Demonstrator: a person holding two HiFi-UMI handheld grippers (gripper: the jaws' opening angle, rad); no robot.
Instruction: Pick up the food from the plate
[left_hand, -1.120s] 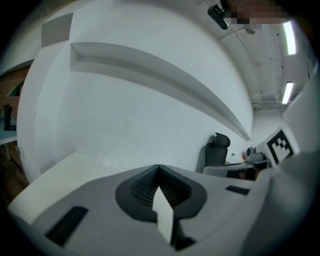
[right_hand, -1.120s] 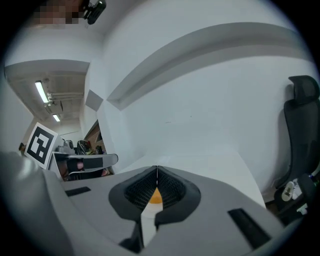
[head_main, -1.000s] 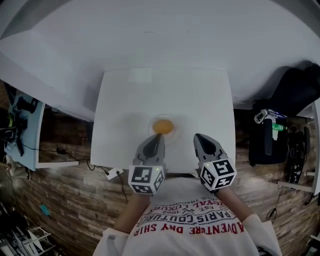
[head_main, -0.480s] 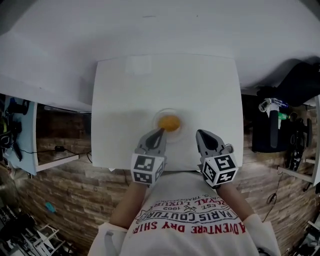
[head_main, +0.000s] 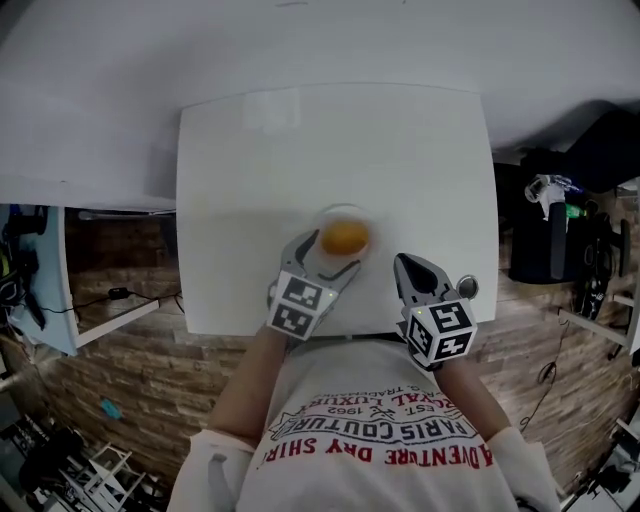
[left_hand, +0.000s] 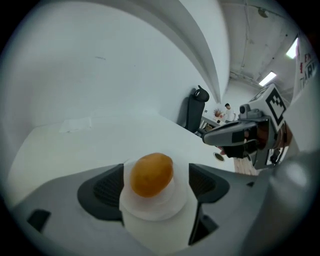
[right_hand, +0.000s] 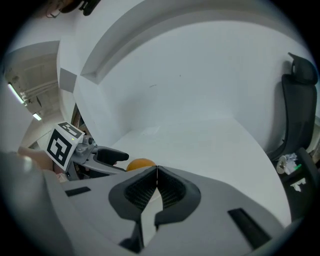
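1. The food (head_main: 345, 238), an orange rounded lump, sits on a small white plate (head_main: 324, 219) near the front edge of the white table (head_main: 260, 180)
2. The left tongs (head_main: 330, 256) reach over the plate with their jaws opening, one on either side of the food, and neither pad presses on it
3. The right tongs (head_main: 404, 264) are just right of the plate, over the table's front edge, jaws pressed together with nothing between them
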